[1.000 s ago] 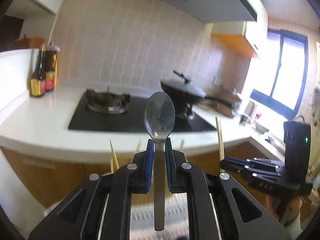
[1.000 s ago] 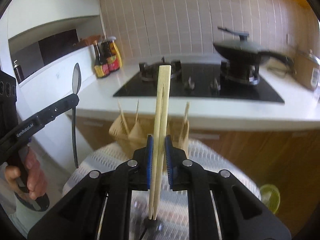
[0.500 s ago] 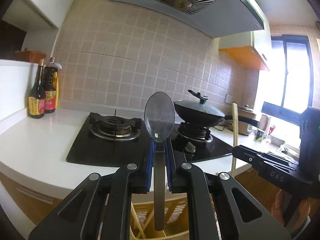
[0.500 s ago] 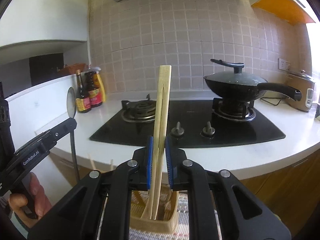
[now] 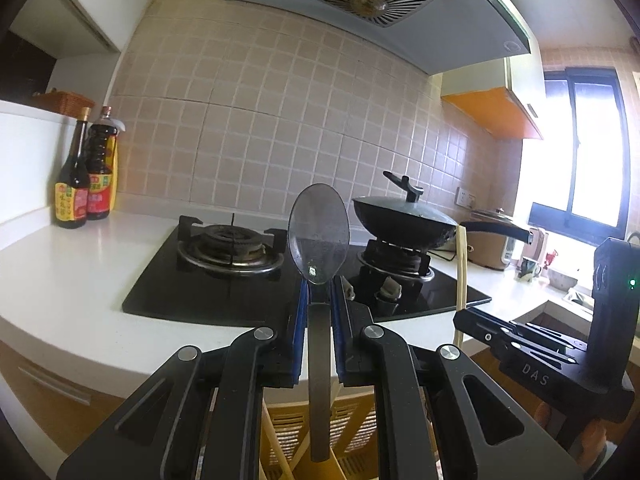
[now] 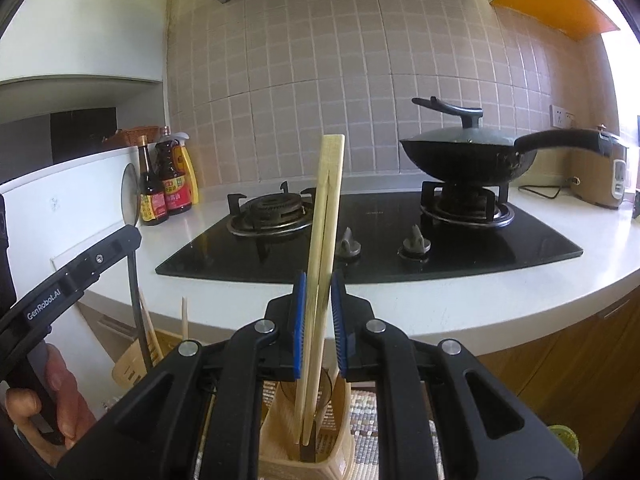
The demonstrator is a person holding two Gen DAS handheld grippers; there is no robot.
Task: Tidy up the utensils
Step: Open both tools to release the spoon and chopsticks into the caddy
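Your left gripper (image 5: 319,300) is clamped on the neck of the grey metal spoon (image 5: 319,236), bowl up, handle hanging into the yellow slotted plastic utensil holder (image 5: 352,420) below. Your right gripper (image 6: 319,304) is closed on the pair of pale wooden chopsticks (image 6: 326,216), upright, tips already down in that holder's compartment (image 6: 280,428).

Judgement: you're mid-insertion.
- Keep both utensils vertical and lower straight.
- Release only once the ends bottom out, or they'll tip against the loose chopsticks already in there.
- Can't tell which compartment the spoon handle is over; check before you let go.

Versus a second ago: both grippers have dropped towards the holder and levelled, so the white counter (image 5: 72,280) and black gas hob (image 6: 360,232) now fill the view. Grips unchanged.
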